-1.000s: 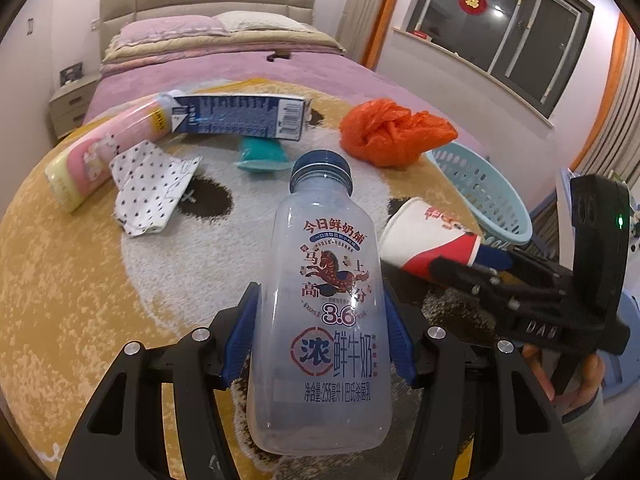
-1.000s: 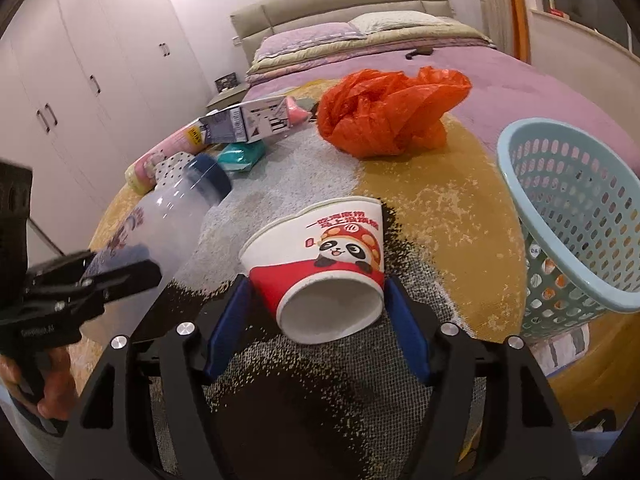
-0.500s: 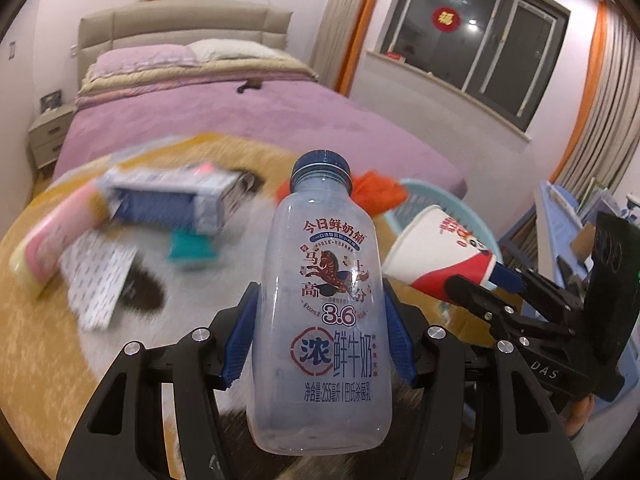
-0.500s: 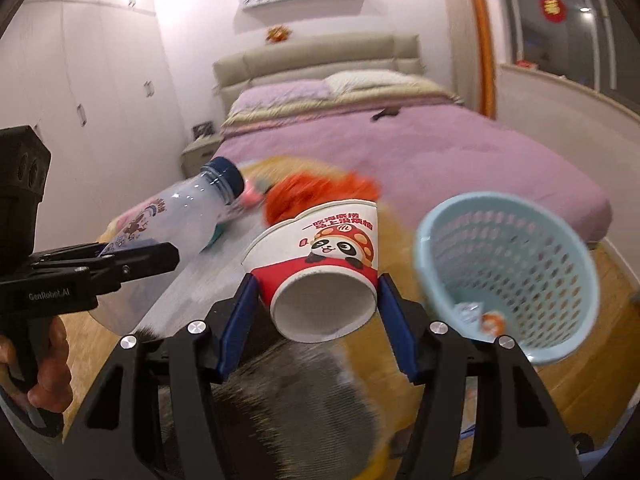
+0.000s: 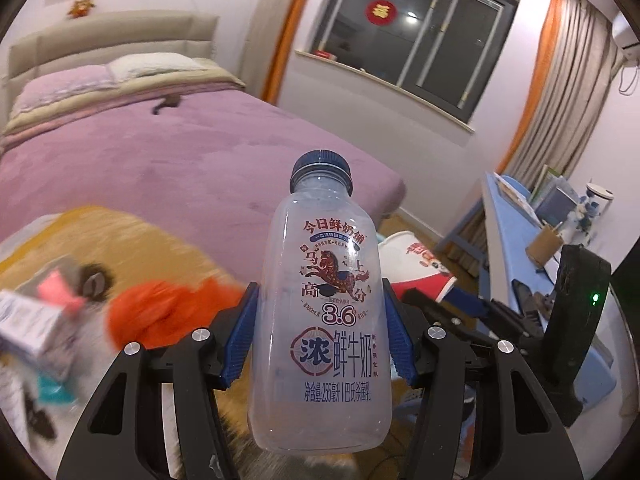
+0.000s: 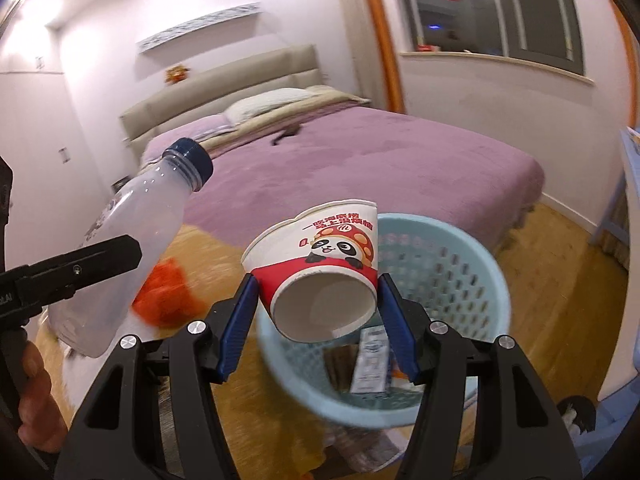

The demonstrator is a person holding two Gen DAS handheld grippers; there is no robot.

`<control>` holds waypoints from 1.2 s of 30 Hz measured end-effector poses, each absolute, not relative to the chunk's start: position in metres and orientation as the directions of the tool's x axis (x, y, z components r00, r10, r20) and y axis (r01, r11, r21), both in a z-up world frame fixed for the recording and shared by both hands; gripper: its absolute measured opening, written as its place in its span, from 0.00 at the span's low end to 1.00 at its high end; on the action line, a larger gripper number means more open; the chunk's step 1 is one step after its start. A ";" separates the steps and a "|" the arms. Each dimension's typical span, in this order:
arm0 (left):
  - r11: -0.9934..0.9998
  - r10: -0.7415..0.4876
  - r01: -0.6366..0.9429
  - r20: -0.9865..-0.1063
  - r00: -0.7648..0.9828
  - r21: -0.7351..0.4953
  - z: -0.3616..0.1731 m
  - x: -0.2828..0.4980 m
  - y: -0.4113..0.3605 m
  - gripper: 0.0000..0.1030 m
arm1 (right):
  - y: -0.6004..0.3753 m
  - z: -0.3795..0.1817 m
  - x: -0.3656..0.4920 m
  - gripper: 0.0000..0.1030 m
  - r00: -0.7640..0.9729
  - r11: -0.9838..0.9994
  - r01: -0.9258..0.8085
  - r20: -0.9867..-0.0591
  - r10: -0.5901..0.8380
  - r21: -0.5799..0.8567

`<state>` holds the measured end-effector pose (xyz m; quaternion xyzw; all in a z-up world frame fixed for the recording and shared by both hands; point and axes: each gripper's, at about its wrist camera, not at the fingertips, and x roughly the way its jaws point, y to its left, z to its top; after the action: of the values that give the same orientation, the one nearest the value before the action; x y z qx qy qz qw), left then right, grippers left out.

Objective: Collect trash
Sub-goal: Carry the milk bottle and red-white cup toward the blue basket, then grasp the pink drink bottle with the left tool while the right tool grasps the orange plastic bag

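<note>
My left gripper (image 5: 318,340) is shut on an empty clear milk bottle (image 5: 320,320) with a blue cap, held upright in the air. The bottle also shows at the left of the right wrist view (image 6: 132,236). My right gripper (image 6: 318,316) is shut on a white and red paper cup (image 6: 320,264) with a panda print, its bottom facing the camera. The cup hangs above the near rim of a light blue mesh basket (image 6: 452,280) on the floor. The basket holds some wrappers (image 6: 370,360). The cup also shows in the left wrist view (image 5: 416,268).
A crumpled orange plastic bag (image 5: 160,312), a blurred carton (image 5: 36,328) and a teal packet (image 5: 52,394) lie on the yellow round rug (image 5: 100,228). A purple bed (image 6: 360,160) stands behind. A blue desk (image 5: 516,236) stands at the right.
Both grippers have lifted their loads off the rug and swung right. The basket has come under the cup. The rest of the trash has slid to the left and lower in view.
</note>
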<state>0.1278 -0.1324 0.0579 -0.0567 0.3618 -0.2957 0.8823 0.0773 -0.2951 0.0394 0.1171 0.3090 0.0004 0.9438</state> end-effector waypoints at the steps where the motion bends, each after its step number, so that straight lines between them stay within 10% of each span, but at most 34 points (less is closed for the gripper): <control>1: 0.817 -0.566 0.481 -0.606 0.559 -0.318 0.057 0.135 -0.141 0.54 | -0.300 0.038 0.081 0.56 0.807 0.971 0.090 -0.588 0.058 0.219; 17: 0.781 -0.618 0.475 -0.613 0.492 -0.406 0.025 0.169 -0.178 0.69 | -0.351 -0.005 0.110 0.57 0.724 0.936 0.247 -0.690 -0.006 0.250; 36: 0.900 -0.429 0.298 -0.529 0.732 -0.318 0.057 0.081 -0.006 0.77 | -0.211 0.067 0.082 0.57 0.838 0.971 -0.097 -0.508 0.198 0.219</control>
<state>0.0813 -0.0055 0.0573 -0.1063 0.3088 -0.1965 0.9245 0.0816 -0.2110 0.0673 0.0923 0.2735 0.0775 0.9543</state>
